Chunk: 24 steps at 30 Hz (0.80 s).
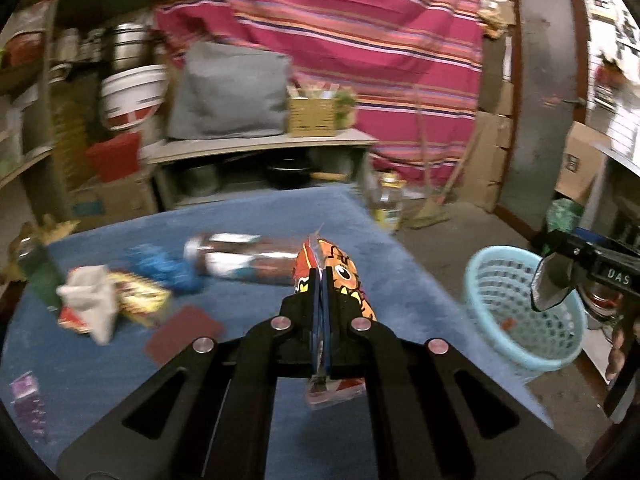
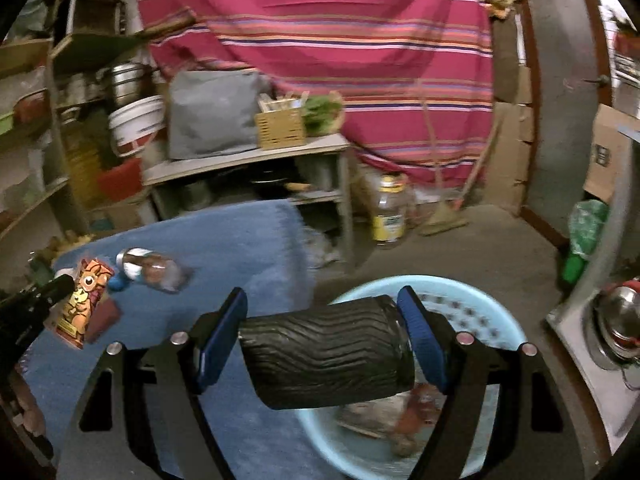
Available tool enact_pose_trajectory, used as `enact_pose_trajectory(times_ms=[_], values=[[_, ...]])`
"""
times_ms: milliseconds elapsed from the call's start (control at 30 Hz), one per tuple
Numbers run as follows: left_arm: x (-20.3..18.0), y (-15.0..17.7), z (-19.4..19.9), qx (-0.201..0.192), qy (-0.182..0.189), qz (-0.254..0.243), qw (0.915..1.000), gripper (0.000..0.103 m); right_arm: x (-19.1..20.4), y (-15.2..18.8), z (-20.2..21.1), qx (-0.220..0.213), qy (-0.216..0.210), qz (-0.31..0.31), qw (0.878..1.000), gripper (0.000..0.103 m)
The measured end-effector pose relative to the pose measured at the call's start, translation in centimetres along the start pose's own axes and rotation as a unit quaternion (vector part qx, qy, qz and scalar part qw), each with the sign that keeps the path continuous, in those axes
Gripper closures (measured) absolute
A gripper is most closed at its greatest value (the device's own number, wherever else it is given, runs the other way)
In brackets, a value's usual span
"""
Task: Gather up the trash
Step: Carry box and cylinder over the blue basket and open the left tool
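My left gripper (image 1: pixel 322 280) is shut on an orange snack wrapper (image 1: pixel 348 276) and holds it above the blue-covered table (image 1: pixel 248 216). On the table lie a plastic bottle (image 1: pixel 240 260), a blue crumpled wrapper (image 1: pixel 164 268), white crumpled paper (image 1: pixel 92 296), a yellow packet (image 1: pixel 140 300), a maroon card (image 1: pixel 184 334) and a purple wrapper (image 1: pixel 26 396). My right gripper (image 2: pixel 322 306) is shut on a black ribbed cup (image 2: pixel 324 356), held sideways over the rim of a light blue basket (image 2: pixel 480 320) that has trash in its bottom. The left gripper (image 2: pixel 60 284) with its wrapper (image 2: pixel 86 292) shows at the left.
The basket (image 1: pixel 520 312) stands on the floor just right of the table. Behind the table are a low shelf unit (image 1: pixel 260 148), a yellow-labelled jar (image 1: pixel 386 204), a broom and cardboard boxes. A steel pot (image 2: pixel 620 328) sits at the far right.
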State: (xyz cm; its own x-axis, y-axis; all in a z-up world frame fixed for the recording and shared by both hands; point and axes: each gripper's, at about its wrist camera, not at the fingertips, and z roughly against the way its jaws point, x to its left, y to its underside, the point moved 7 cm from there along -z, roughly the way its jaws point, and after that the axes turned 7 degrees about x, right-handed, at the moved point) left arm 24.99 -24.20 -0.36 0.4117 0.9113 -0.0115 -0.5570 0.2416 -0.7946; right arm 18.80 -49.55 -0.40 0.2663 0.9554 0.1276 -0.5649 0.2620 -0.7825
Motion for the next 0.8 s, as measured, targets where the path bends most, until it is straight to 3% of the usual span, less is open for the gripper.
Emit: enact_pose_trajectory(times_ms=[400,800], values=[[-15.1,0.1,-4.7,0.023,0.099,-0.056,0.9933,0.103,-9.9,1.6,-0.1,0.015,0.055,-0.039,0.998,0.027],[-21.5,0.4,-8.5,0.054,0.145,-0.073,0.9853,0.103,-15.2,2.6,0.1,0.015,0.058,-0.096,0.994,0.027]])
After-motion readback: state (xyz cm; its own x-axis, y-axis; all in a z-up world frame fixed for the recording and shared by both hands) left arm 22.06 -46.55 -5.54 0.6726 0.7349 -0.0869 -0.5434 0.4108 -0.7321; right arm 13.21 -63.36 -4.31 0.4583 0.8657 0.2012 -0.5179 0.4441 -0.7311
